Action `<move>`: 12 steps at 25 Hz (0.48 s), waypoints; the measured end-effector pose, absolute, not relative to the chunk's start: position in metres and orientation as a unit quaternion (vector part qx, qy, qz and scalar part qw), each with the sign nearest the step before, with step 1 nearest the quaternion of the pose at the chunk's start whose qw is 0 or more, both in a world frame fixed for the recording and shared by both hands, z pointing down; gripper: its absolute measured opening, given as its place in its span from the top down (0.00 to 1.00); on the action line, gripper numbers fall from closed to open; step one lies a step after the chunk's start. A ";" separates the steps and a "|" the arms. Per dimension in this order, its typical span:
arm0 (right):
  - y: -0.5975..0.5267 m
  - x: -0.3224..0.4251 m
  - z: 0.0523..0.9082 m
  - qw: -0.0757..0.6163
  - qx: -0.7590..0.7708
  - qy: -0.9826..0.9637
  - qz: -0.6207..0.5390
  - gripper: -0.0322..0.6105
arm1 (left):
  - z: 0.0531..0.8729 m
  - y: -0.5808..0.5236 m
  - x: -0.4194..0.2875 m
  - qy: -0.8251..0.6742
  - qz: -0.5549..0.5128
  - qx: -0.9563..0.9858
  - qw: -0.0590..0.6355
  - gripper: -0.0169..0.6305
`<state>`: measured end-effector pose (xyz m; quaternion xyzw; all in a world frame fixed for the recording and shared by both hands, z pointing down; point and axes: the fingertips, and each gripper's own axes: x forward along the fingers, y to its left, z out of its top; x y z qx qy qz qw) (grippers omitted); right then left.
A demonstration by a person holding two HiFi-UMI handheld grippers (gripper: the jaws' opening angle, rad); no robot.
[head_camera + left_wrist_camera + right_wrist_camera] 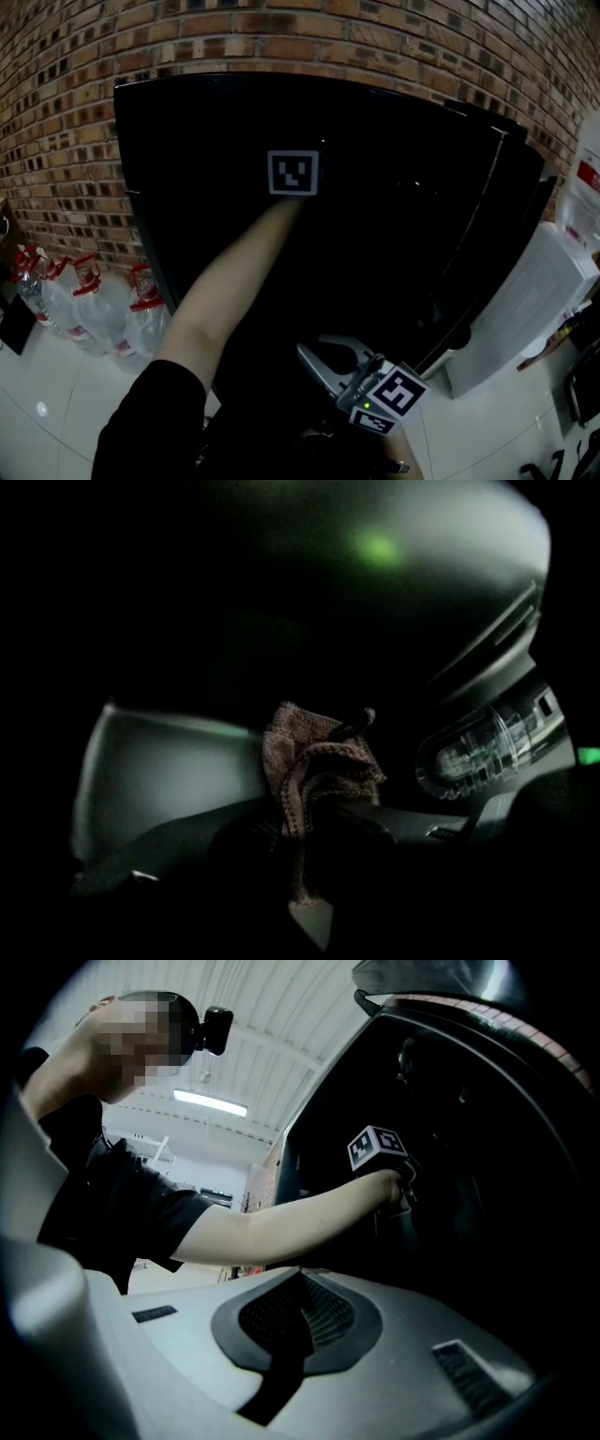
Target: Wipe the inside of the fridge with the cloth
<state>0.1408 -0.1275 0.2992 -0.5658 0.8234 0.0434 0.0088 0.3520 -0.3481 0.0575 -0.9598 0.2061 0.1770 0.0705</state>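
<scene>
The tall black fridge [394, 234] stands open against a red-brown brick wall [281, 37], and its inside is very dark. The person's bare left arm [225, 291] reaches deep into it with the left gripper [305, 813]. Its 2 jaws are closed tight on a crumpled pinkish-brown woven cloth [314, 761], which sticks up above the jaw tips, near a pale inner wall of the fridge [159, 771] and beside a clear plastic part [487, 747]. The right gripper [298, 1288] is low in front of the fridge, outside it; its 2 grey jaws with black pads are pressed together with nothing between them. Clear water bottles with red caps [94, 309] stand on the white tiled floor [56, 394] at the left side of the fridge.
</scene>
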 end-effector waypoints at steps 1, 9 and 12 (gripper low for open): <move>-0.128 0.140 0.299 0.009 -0.563 0.825 0.042 0.94 | 0.058 -0.353 0.346 0.215 0.175 -0.958 0.072 0.87; -0.140 0.125 0.298 0.006 -0.538 0.842 0.046 0.94 | 0.057 -0.386 0.306 0.290 0.182 -0.936 0.084 0.87; -0.141 0.122 0.295 0.016 -0.528 0.847 0.050 0.94 | 0.053 -0.397 0.291 0.333 0.183 -0.919 0.104 0.87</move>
